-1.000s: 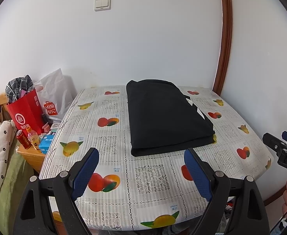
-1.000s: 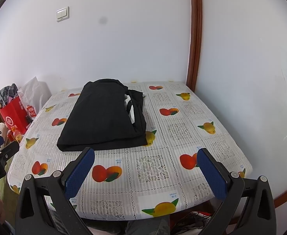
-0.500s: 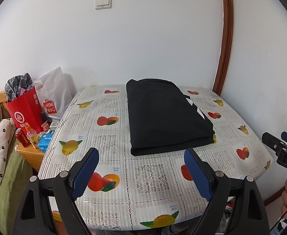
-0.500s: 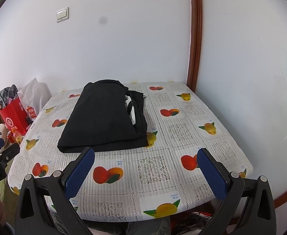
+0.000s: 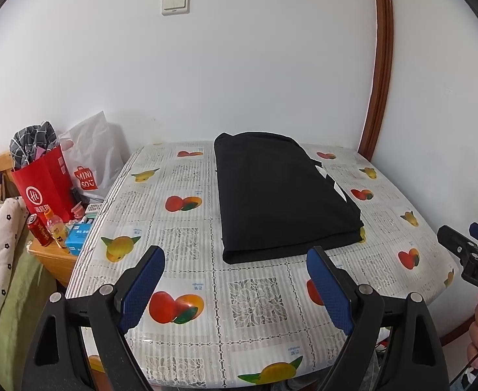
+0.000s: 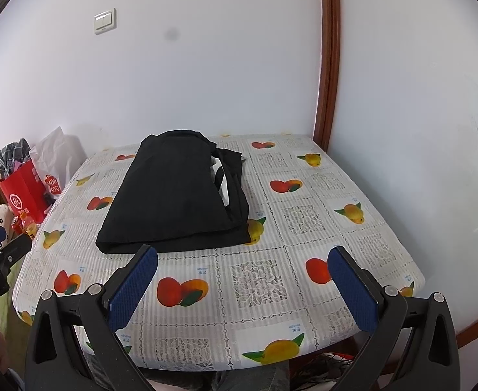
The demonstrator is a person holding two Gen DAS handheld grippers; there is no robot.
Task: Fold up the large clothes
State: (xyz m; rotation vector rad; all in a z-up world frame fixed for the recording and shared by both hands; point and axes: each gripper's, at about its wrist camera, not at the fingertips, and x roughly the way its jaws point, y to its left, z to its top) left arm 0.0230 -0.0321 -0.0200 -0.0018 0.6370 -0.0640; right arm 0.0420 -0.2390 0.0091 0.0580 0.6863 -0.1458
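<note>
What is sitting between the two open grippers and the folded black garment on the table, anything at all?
Nothing visible. Only bare fruit-print tablecloth lies between the left gripper and the black garment, and likewise in front of the right gripper. Both grippers are open and empty, short of its near edge.

Black garment (image 5: 281,192) with white marks at its 3 o'clock edge; white surface (image 5: 255,296) printed with red, orange and yellow fruit; red bag (image 5: 41,189) at 9 o'clock.
</note>
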